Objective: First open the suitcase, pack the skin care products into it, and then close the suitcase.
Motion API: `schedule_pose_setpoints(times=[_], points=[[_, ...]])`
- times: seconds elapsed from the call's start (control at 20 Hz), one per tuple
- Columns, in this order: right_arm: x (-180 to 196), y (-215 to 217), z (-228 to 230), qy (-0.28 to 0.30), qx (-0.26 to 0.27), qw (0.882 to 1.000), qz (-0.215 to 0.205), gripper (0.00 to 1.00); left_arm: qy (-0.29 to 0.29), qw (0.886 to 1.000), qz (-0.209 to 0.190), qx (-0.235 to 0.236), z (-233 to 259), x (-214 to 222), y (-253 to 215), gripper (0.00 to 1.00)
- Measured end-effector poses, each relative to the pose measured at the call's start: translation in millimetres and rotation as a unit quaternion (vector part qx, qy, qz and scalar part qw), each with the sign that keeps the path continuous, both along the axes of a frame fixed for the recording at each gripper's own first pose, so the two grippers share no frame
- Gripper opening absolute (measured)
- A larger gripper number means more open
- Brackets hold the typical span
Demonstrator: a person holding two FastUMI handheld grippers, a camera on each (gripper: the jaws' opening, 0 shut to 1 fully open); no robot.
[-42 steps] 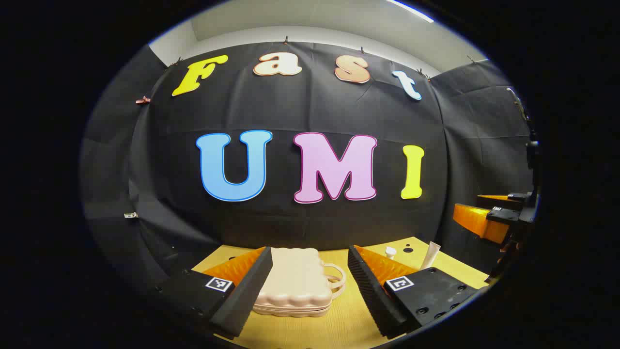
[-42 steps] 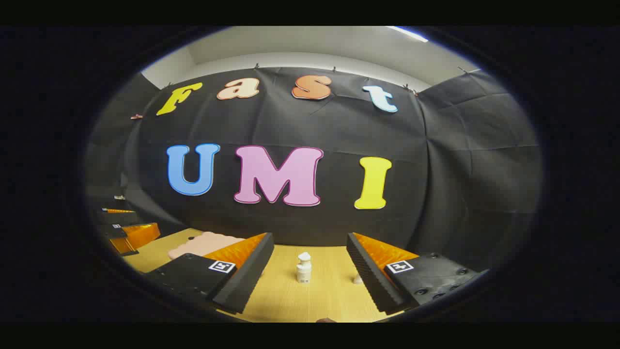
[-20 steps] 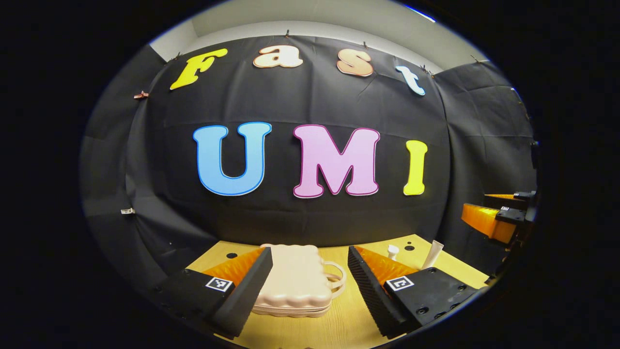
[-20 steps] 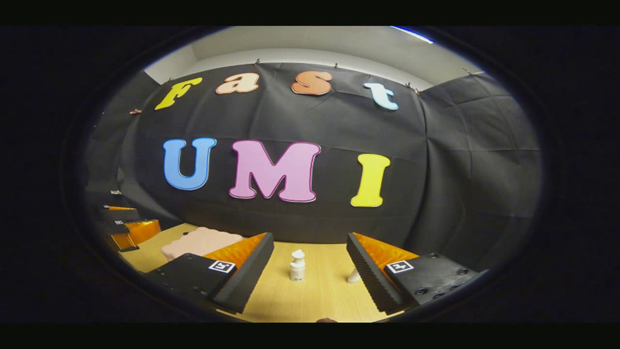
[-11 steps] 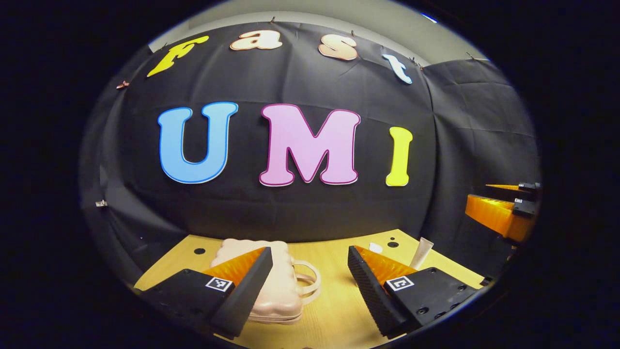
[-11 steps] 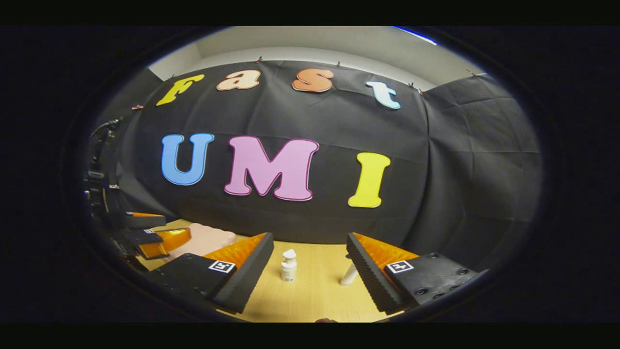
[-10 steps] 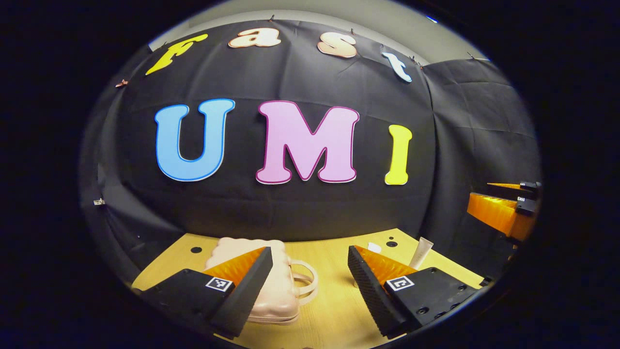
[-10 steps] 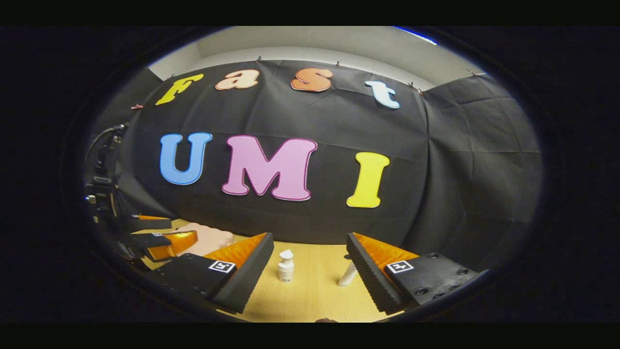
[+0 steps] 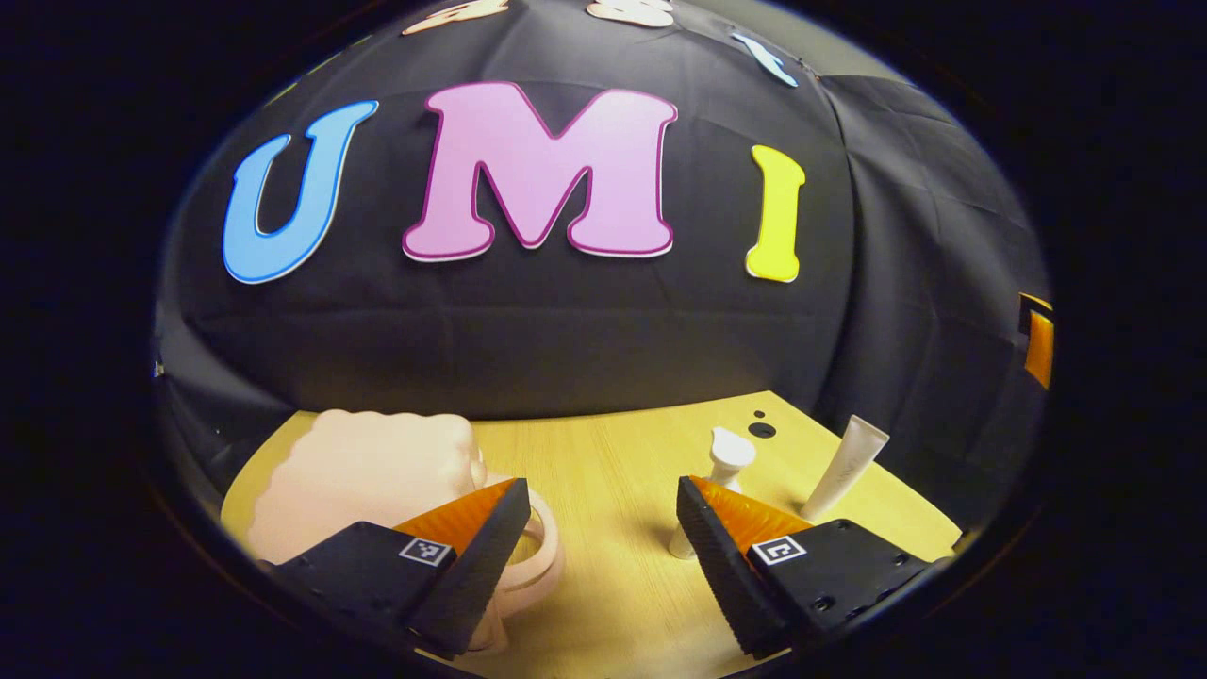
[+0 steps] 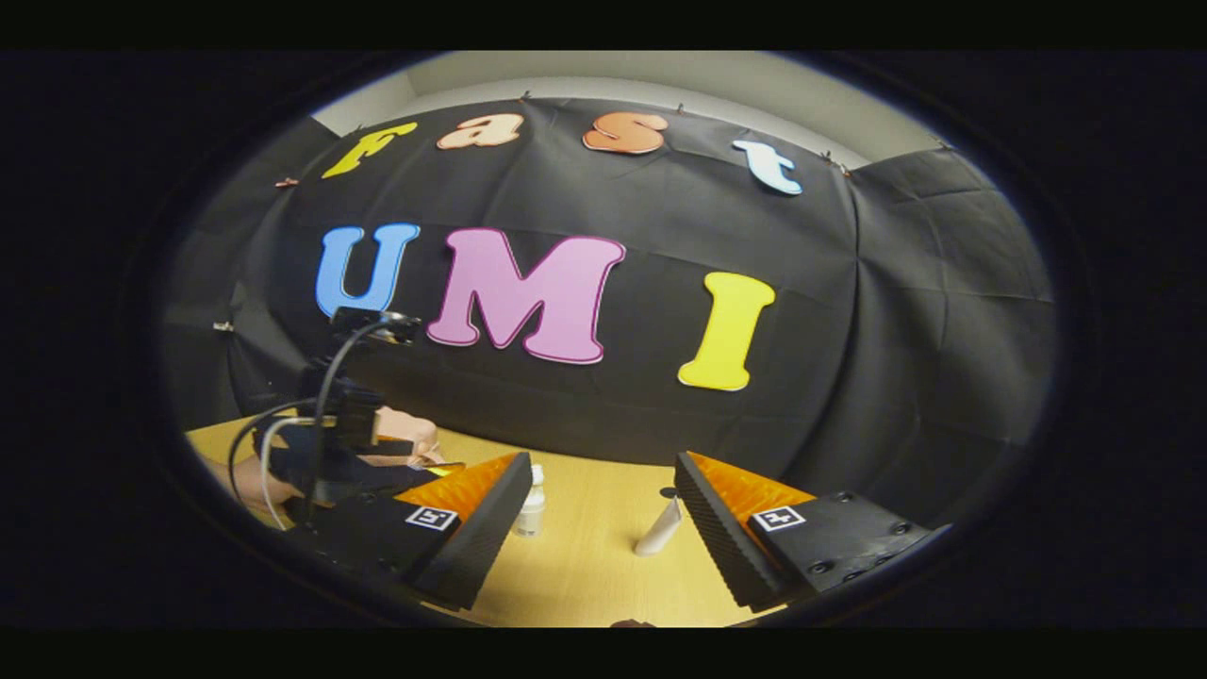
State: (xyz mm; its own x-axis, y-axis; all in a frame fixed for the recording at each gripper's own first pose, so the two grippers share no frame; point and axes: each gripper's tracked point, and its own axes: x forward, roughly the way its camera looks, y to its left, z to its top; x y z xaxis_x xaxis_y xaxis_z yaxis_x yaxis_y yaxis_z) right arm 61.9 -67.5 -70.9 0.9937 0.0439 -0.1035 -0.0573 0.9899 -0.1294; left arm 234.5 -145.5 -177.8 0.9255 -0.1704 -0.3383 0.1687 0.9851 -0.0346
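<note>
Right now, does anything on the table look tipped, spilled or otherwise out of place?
Nothing stands out. The suitcase lies shut on the table; the small bottle and tube stand upright, nothing spilled.

You've pushed your left gripper forward and tipped it down: the suitcase has slid to the lower left of the left gripper view and grown, and the bottle and tube sit nearer. In the right gripper view, your left gripper has moved in at lower left.
</note>
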Motion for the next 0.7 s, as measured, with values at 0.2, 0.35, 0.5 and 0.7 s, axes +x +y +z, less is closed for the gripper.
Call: schedule_pose_setpoints(times=[0.2, 0.35, 0.5, 0.7], points=[[-11, 12, -27, 0.028, -0.001, 0.999, 0.04, 0.97, 0.046, 0.998, 0.024, 0.031, -45, 31, 1, 0.98], [-17, 17, -44, 0.059, 0.017, 0.997, 0.055, 0.97, 0.079, 0.994, 0.052, 0.054, -71, 46, 7, 0.95], [-11, 12, -46, 0.062, 0.025, 0.997, 0.049, 0.97, 0.129, 0.985, 0.097, 0.054, -96, 53, 17, 0.84], [0, -6, -46, 0.062, 0.04, 0.997, 0.02, 0.97, 0.157, 0.978, 0.105, 0.093, -116, 62, 25, 0.71]])
